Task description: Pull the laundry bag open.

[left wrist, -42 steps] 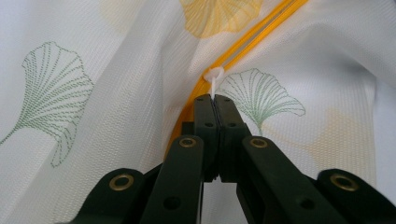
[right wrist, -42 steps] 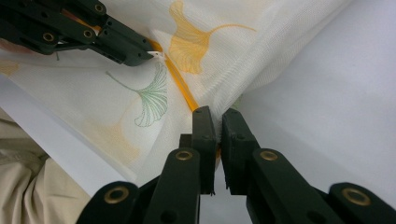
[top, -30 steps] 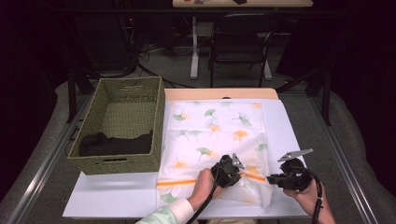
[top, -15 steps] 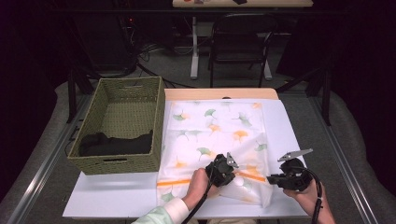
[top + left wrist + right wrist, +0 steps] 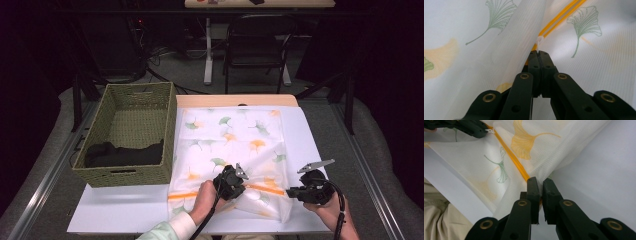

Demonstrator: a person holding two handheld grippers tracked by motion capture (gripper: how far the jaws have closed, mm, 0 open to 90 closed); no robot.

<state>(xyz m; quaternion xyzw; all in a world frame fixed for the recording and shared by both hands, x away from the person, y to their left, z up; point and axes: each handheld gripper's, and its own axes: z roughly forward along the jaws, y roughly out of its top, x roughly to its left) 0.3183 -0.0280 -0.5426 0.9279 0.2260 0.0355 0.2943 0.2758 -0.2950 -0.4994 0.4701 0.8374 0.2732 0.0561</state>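
Woven basket [image 5: 131, 131] with dark cloth [image 5: 122, 154] sat at the left of the surface [image 5: 125, 210]. Beside it lay the white mesh bag [image 5: 232, 137] with ginkgo print, its near end lifted; the left gripper [image 5: 233, 183] had its jaws clamped on the white zipper pull [image 5: 539, 40]. Right gripper [image 5: 292, 192] had its jaws pinched on the bag's orange zipper [image 5: 510, 156] end at the right edge.

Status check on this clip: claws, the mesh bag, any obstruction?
Left claw shut on zipper pull. Right claw shut on mesh bag at the orange zipper end. Nothing blocking the zipper line.
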